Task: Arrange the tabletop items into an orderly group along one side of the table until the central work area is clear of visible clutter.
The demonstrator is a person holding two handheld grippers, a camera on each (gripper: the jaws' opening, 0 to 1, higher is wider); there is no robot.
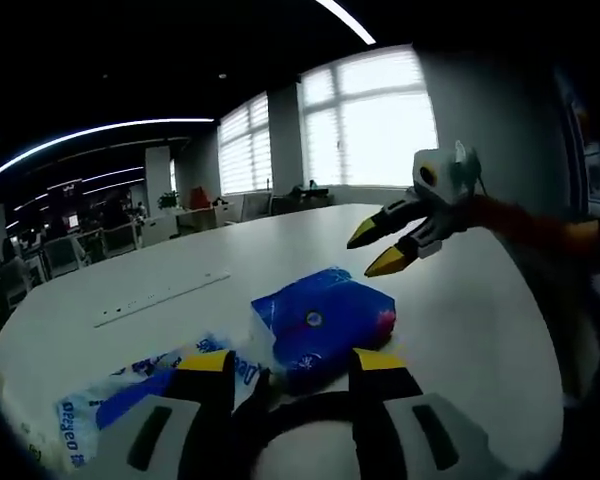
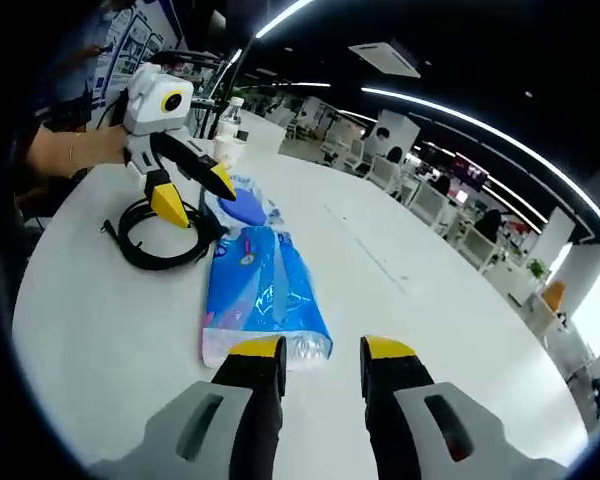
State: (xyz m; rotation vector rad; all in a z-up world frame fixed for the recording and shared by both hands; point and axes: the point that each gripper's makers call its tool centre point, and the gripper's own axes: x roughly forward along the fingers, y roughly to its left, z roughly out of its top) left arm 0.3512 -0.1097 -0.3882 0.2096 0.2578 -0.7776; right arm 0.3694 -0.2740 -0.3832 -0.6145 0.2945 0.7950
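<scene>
A blue tissue pack (image 1: pixel 325 318) lies on the white table (image 1: pixel 460 330), just ahead of my left gripper (image 1: pixel 290 362), which is open above a coiled black cable (image 1: pixel 300 408). A flat blue-and-white packet (image 1: pixel 120 398) lies to its left. My right gripper (image 1: pixel 378 248) hangs open over the table beyond the pack. In the right gripper view the same tissue pack (image 2: pixel 260 290) lies lengthwise ahead of my open right gripper (image 2: pixel 322 350). Beyond it my left gripper (image 2: pixel 193 192) stands open over the cable coil (image 2: pixel 165 238), beside the blue-and-white packet (image 2: pixel 245 208).
A long white power strip (image 1: pixel 160 295) lies across the table's middle. A clear bottle (image 2: pixel 233 125) stands behind the left gripper. A hand (image 2: pixel 70 150) holds that gripper. Office desks and chairs fill the room behind; the table edge (image 2: pixel 40 330) curves near.
</scene>
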